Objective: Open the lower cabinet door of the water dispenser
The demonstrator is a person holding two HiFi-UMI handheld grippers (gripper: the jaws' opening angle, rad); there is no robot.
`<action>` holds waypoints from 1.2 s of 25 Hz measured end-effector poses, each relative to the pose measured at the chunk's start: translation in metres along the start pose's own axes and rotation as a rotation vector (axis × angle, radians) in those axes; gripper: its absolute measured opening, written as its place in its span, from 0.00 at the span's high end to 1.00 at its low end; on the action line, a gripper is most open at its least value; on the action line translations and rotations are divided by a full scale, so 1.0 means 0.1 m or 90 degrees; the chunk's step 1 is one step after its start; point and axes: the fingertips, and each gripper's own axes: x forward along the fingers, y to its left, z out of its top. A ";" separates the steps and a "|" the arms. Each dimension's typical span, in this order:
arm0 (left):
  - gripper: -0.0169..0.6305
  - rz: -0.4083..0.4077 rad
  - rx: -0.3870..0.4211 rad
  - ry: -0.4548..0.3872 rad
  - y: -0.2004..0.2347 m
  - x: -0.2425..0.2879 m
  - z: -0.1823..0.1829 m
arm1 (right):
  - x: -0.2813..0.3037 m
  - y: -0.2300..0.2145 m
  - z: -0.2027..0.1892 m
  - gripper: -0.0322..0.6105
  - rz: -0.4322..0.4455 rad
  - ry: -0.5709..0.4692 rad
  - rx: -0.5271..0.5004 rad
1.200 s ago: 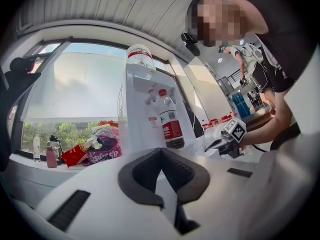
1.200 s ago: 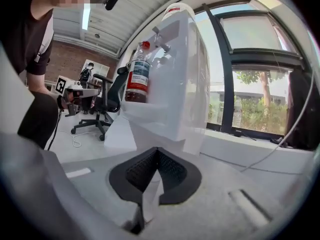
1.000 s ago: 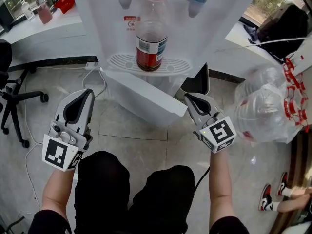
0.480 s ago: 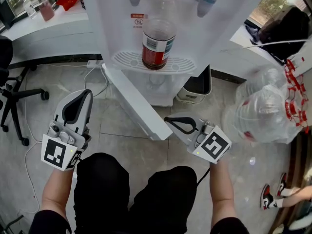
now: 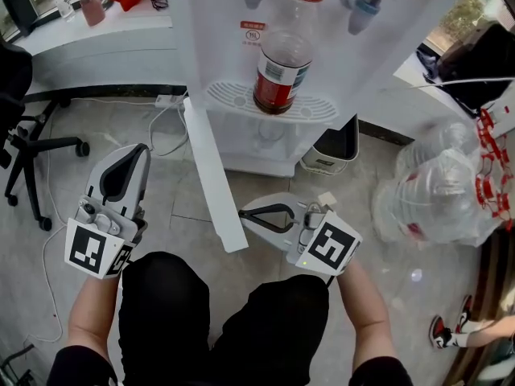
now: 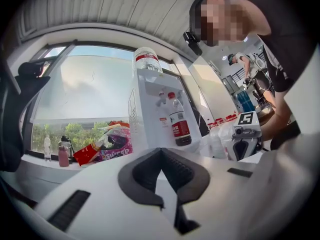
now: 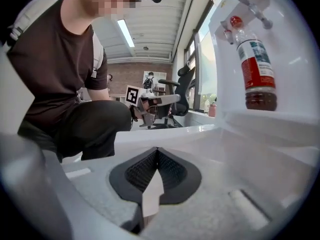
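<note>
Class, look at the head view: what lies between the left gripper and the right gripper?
The head view shows the swung-open lower cabinet door, seen edge-on, between the left gripper and the right gripper.

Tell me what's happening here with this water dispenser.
A crouching person holds a gripper in each hand before a white water dispenser. Its lower cabinet door already stands wide open. The right gripper, jaws shut and empty, points at the door's free edge; contact isn't clear. The left gripper, also shut, hangs clear of the door. A red-capped bottle stands on the drip tray.
</note>
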 end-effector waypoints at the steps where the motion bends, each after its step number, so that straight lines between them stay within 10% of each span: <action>1: 0.96 0.001 0.001 0.001 0.01 -0.01 0.00 | 0.04 0.03 0.03 0.95 0.011 -0.003 0.001; 30: 0.96 0.017 0.009 0.007 0.30 -0.14 -0.14 | 0.90 0.24 0.56 0.95 0.109 -0.069 -0.053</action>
